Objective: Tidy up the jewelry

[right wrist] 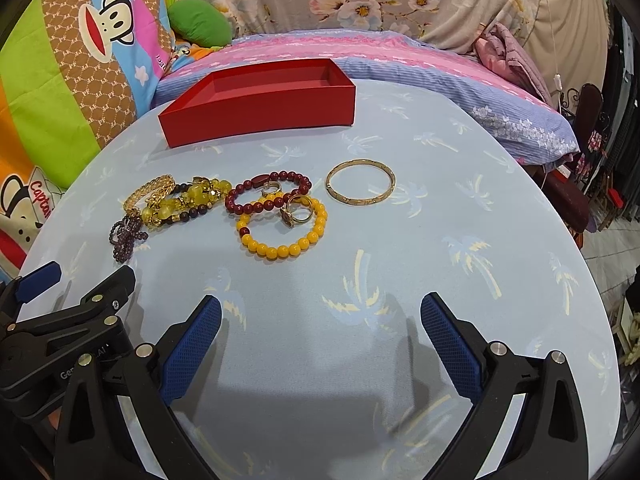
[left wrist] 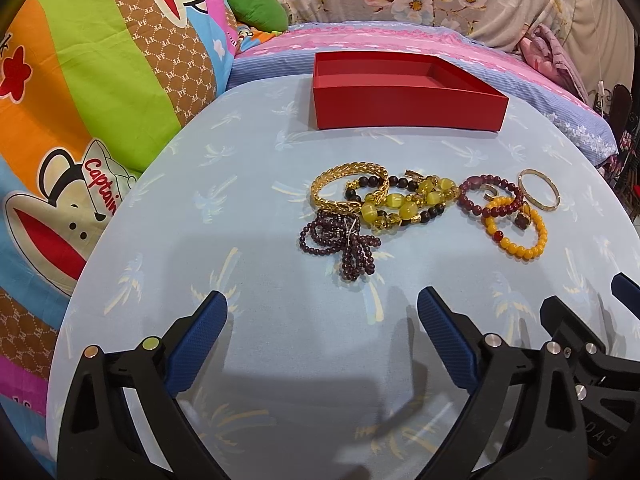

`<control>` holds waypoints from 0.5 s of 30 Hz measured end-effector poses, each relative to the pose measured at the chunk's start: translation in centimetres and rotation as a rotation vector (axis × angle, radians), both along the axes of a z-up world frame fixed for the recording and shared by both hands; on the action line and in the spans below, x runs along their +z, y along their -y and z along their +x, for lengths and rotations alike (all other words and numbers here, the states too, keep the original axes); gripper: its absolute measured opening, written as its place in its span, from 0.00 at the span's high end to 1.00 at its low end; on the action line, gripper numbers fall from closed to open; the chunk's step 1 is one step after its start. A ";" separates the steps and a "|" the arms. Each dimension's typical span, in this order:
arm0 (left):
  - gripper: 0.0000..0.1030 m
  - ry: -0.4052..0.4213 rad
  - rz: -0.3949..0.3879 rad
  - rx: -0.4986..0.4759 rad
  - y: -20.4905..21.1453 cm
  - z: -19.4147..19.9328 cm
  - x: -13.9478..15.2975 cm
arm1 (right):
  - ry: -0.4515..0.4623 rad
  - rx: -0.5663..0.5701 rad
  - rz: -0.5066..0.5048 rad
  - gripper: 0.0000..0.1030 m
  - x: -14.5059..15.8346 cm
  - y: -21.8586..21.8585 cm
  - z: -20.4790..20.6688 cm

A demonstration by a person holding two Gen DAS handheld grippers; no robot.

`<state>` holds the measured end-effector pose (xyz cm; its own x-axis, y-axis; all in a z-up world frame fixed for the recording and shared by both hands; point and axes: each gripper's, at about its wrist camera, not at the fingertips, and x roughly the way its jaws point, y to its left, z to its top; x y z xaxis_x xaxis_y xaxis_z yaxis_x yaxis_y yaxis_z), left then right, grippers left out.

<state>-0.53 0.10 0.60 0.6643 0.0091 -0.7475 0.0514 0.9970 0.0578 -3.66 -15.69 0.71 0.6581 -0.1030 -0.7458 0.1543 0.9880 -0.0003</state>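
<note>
An open, empty red box (left wrist: 404, 104) (right wrist: 260, 114) stands at the far side of a round table. In front of it lies a cluster of jewelry: a gold chain bracelet (left wrist: 348, 186), a purple bead strand (left wrist: 344, 242), a yellow-green bead bracelet (left wrist: 408, 200), a dark red bead bracelet (right wrist: 266, 194), a yellow bead bracelet (right wrist: 282, 226) with a ring (right wrist: 298, 208) on it, and a thin gold bangle (right wrist: 361, 187) apart on the right. My left gripper (left wrist: 322, 312) is open and empty, short of the purple strand. My right gripper (right wrist: 320, 316) is open and empty, short of the yellow bracelet.
The table (right wrist: 440, 260) has a light blue palm-print cloth. A bed with a pink and blue cover (right wrist: 400, 64) lies behind it, with a cartoon monkey pillow (left wrist: 100, 80) and a green cushion (right wrist: 200, 22) on the left. Dark furniture (right wrist: 592, 120) stands at the right.
</note>
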 end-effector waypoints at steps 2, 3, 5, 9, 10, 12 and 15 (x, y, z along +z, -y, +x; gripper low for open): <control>0.11 -0.001 0.000 0.000 0.0 0.0 0.0 | 0.000 0.000 -0.001 0.06 0.0 0.0 0.0; 0.11 0.000 0.000 0.001 0.0 0.0 0.0 | 0.000 0.000 -0.001 0.06 0.0 0.0 0.0; 0.11 0.000 0.000 0.000 0.0 0.0 0.0 | 0.000 0.000 0.000 0.06 0.0 0.0 0.0; 0.12 0.000 0.000 0.000 0.0 0.0 0.0 | 0.000 0.000 -0.001 0.06 0.0 0.0 0.0; 0.12 0.001 0.000 0.000 0.0 0.0 0.0 | 0.000 0.000 -0.001 0.06 0.0 0.0 0.0; 0.12 0.001 0.000 0.001 0.0 0.0 0.0 | 0.000 0.000 -0.001 0.06 0.0 0.0 0.0; 0.12 0.001 0.000 0.001 0.0 0.0 0.0 | 0.000 0.000 -0.001 0.06 0.0 0.0 0.0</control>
<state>-0.58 0.05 0.56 0.6651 0.0100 -0.7467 0.0503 0.9970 0.0581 -3.69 -15.68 0.68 0.6581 -0.1033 -0.7459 0.1539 0.9881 -0.0010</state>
